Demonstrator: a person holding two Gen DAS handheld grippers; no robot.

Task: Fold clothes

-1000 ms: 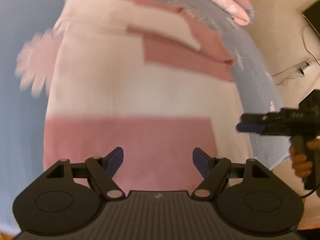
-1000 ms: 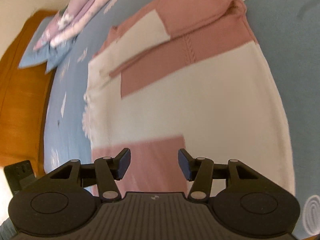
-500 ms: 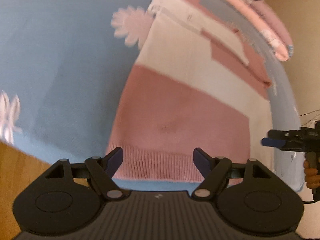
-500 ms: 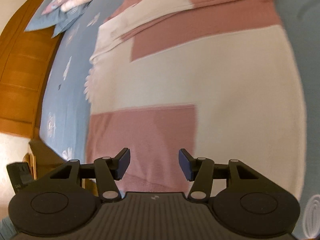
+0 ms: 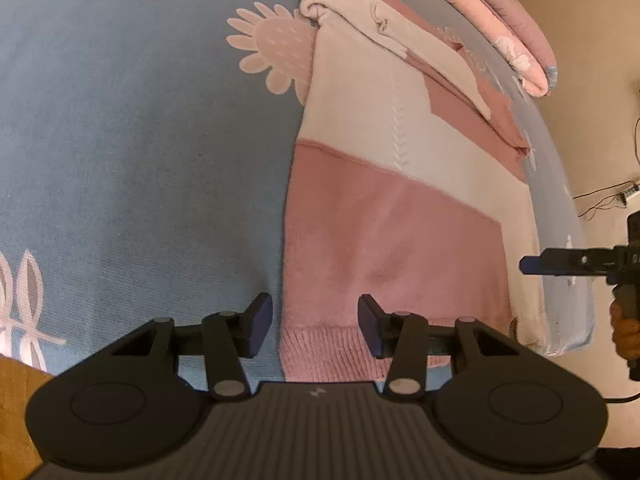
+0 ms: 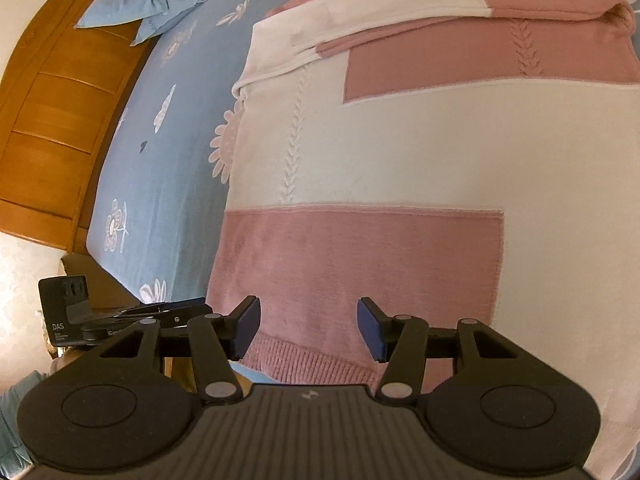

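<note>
A knitted sweater (image 6: 400,152) in pink and cream blocks is laid flat directly ahead of both tools. Its ribbed pink hem (image 5: 332,354) is positioned nearest, just beyond the fingertips, with its left corner between the left tool's fingers. The sleeves (image 6: 404,4) are folded across the chest at the far end. Vertical braided knit lines are visible on the cream band.
</note>
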